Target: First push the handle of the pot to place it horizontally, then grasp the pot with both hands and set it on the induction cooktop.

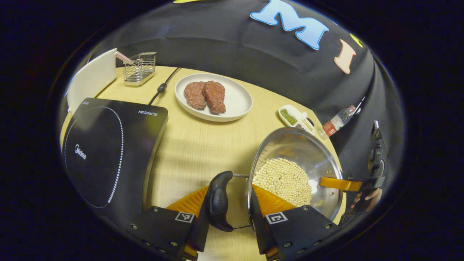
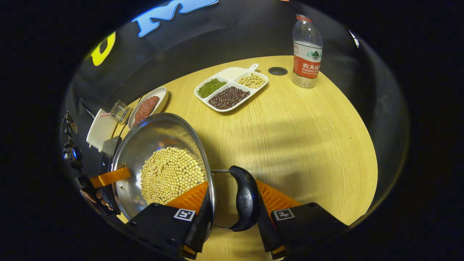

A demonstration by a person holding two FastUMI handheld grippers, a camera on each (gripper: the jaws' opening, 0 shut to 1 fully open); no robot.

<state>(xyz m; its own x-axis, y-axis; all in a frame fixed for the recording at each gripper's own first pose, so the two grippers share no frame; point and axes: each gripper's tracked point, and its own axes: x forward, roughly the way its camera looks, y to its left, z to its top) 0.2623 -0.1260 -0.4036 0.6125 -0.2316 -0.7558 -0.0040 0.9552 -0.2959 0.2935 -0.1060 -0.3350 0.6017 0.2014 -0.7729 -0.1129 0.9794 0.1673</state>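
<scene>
A: Where is the pot (image 1: 295,170) sitting?
B: On the wooden table (image 1: 203,145), just right of the induction cooktop (image 1: 108,152) and apart from it; pale beans (image 1: 282,179) cover its bottom

A: And the left gripper (image 1: 232,203)?
B: Its two fingers straddle the pot's wall and the black side handle (image 1: 219,201); one finger inside the rim, one outside the handle; I cannot tell whether both press

A: The right gripper (image 2: 232,203)?
B: Same stance on the opposite handle (image 2: 246,199); one finger over the beans, one beyond the handle; grip unclear too

A: Anything else about?
B: A plate of meat (image 1: 214,96) behind the cooktop; a divided dish of beans (image 2: 230,87) and a water bottle (image 2: 306,50) at the far edge
</scene>
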